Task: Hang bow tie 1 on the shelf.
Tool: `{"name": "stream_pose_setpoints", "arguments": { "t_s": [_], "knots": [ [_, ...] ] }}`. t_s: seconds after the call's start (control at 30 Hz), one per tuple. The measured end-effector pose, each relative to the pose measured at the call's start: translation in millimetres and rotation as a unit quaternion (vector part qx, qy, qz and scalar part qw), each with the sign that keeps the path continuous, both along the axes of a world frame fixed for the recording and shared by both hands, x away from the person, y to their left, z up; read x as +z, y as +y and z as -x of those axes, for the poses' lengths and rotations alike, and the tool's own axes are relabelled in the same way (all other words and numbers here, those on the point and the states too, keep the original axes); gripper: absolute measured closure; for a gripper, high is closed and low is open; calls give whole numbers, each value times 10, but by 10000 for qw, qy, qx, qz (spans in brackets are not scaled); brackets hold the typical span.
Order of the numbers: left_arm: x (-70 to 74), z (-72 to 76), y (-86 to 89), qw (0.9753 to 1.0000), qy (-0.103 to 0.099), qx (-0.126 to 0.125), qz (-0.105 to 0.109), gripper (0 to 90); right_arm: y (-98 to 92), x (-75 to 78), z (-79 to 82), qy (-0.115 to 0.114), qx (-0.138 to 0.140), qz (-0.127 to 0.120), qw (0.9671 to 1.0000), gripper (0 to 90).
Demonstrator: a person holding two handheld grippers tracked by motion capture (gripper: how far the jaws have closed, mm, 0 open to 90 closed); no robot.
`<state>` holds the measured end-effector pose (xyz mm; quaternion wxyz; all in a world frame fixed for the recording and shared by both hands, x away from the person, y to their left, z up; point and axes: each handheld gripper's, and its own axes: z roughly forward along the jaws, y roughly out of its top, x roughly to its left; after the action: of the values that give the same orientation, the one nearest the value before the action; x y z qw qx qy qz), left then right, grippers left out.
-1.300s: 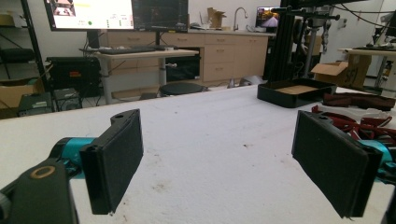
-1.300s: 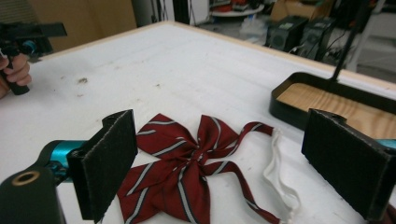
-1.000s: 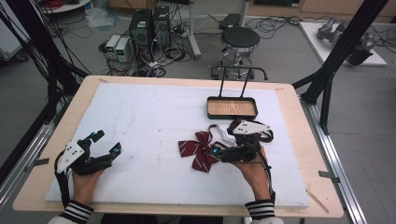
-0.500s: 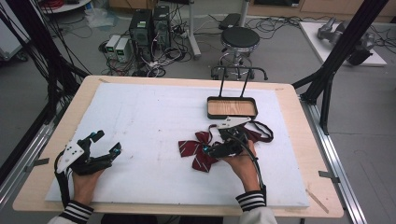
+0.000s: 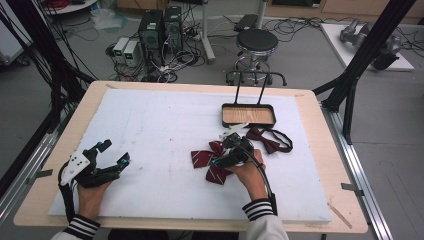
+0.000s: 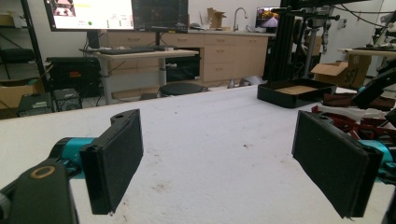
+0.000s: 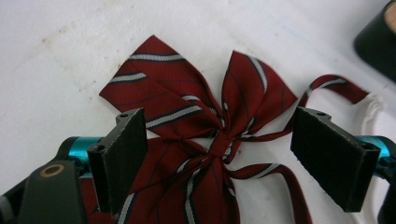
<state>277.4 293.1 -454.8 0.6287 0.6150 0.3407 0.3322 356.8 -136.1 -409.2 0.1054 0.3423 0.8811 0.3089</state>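
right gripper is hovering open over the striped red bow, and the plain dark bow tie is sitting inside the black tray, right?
Not quite. The high view shows the dark bow tie lying on the white mat just in front of the black tray, not inside. The right gripper is open over the striped red bow.

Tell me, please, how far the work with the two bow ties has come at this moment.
Nothing looks finished: the tray holds no tie. In hand: the right gripper is open, its jaws on either side of the striped red bow tie, not yet closed on it. Left: gripping that tie, probably moving it, and the dark bow tie near the tray. The left gripper is open, apart.
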Motion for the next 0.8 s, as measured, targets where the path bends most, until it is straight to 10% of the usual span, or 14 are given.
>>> {"name": "stream_pose_setpoints", "arguments": {
  "t_s": [0.47, 0.8],
  "knots": [
    [0, -1, -1, 10000, 1, 2, 2, 168, 81, -101, -59, 343, 63, 621, 9975, 335],
    [0, -2, -2, 10000, 9, 1, 20, 169, 97, -109, -107, 667, -48, 629, 9958, 530]
  ]
}}
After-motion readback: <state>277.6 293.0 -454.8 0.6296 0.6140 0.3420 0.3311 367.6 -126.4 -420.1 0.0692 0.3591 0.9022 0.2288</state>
